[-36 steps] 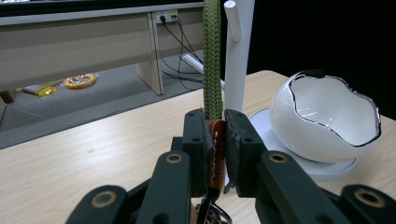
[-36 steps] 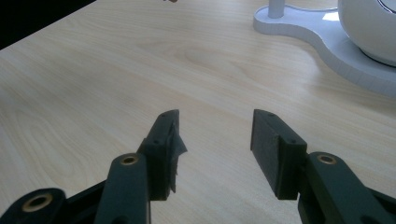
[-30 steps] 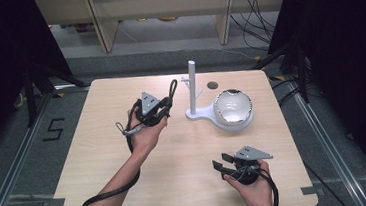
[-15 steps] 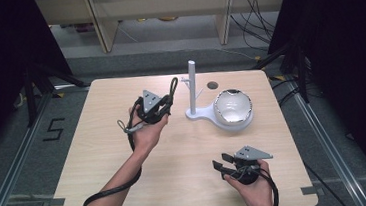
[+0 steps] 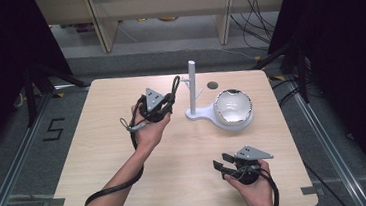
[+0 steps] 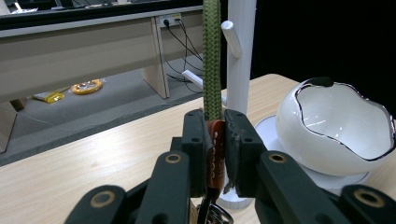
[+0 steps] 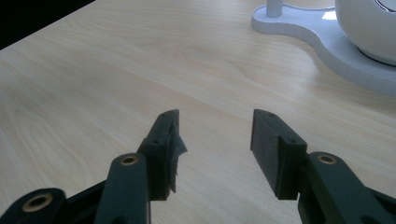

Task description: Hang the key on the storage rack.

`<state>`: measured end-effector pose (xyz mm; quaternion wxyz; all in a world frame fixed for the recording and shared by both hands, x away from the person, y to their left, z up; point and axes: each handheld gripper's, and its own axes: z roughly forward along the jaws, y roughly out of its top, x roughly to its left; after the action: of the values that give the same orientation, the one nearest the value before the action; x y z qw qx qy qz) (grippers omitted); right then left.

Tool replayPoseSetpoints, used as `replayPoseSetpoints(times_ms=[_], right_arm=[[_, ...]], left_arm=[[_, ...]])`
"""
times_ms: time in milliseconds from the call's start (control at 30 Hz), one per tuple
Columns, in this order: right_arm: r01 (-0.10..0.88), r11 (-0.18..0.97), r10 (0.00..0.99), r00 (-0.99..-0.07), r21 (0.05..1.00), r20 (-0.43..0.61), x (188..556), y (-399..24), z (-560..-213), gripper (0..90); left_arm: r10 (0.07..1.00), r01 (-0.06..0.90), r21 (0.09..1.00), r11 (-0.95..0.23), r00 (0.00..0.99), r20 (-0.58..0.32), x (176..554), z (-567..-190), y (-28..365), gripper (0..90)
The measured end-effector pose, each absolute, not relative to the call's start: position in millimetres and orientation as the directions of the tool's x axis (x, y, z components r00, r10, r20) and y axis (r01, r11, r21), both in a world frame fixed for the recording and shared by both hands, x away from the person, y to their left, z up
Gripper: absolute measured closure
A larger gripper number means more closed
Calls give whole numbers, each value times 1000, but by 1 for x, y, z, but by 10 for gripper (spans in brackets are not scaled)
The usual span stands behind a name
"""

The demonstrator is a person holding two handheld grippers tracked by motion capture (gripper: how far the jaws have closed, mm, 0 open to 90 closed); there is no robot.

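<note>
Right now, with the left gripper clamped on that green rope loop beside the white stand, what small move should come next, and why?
Probably raise the left gripper a little and carry the green rope loop toward the peg on the white stand. The loop stands upright beside the post, close to the peg but not over it. The right gripper rests open near the table's front edge, so it seems uninvolved.

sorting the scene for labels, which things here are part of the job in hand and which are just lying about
In the job:
- left gripper, shut on the green rope keychain
- white peg stand, beside that loop
- right gripper, open, low over the table

Lying about:
- white bowl on the stand's base
- yellow items on the floor beyond the table
</note>
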<state>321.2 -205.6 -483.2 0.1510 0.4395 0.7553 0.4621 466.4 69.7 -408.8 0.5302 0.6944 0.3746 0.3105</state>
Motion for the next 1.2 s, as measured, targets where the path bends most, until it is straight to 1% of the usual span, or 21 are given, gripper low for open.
replayPoseSetpoints(times_ms=[167,200,333,400,433,500,533,600,1033,1200], right_arm=[[528,184,804,-566,829,182,321,-206,-483,530],[536,173,799,-567,827,200,321,-205,-484,530],[528,184,804,-567,829,182,321,-206,-483,530],[526,184,803,-568,830,182,321,-206,-483,530],[538,173,801,-565,825,201,321,-205,-484,530],[535,176,801,-566,826,196,321,-205,-484,530],[537,174,801,-565,825,199,321,-205,-484,530],[535,176,801,-566,826,196,321,-205,-484,530],[534,177,800,-567,827,195,321,-205,-484,530],[531,171,796,-570,830,201,321,-205,-484,530]], left_arm=[[850,179,969,-172,523,55,466,-408,67,786],[851,178,969,-171,523,53,466,-408,66,786],[850,177,968,-177,523,60,467,-408,65,785],[842,143,969,-200,531,95,468,-407,64,784],[842,144,969,-203,530,98,468,-407,64,784],[848,162,967,-196,523,84,466,-407,63,784],[840,136,967,-214,531,111,468,-407,63,784],[841,145,967,-208,531,101,467,-407,61,784],[837,120,961,-250,525,152,463,-405,55,784],[835,120,959,-255,527,157,463,-405,53,784]])
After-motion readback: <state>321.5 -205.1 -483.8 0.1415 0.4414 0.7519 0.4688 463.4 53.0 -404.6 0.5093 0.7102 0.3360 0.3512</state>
